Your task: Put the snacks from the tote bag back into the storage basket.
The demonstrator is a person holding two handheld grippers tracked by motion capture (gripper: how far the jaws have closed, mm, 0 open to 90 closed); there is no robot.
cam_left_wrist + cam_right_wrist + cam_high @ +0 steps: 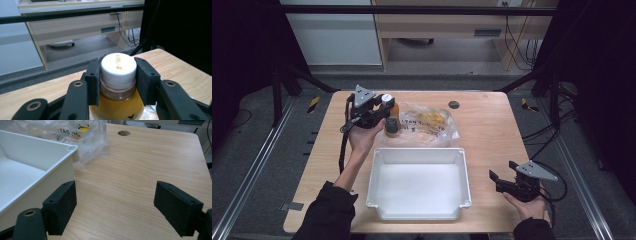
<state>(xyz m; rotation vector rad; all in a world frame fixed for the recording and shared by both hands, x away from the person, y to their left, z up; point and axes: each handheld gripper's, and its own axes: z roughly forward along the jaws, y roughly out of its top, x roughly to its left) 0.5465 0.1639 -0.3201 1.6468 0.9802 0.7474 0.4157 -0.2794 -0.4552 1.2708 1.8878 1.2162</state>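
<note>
A small bottle [392, 118] of amber liquid with a white cap [118, 65] is held off the table at the far left, beside a clear plastic bag. My left gripper [384, 111] is shut on its neck and cap; in the left gripper view both black pads [93, 80] press the cap's sides. The white tray [418, 212] sits at the table's near middle with nothing in it. My right gripper [495, 181] rests low at the near right, jaws wide apart over bare wood [117, 195] with nothing between them.
A crumpled clear plastic bag [431, 125] with yellow items inside lies just behind the tray, its edge near the tray's corner [71, 147]. A round grommet hole [454, 104] marks the far table edge. Bare wood [492, 130] stretches to the right.
</note>
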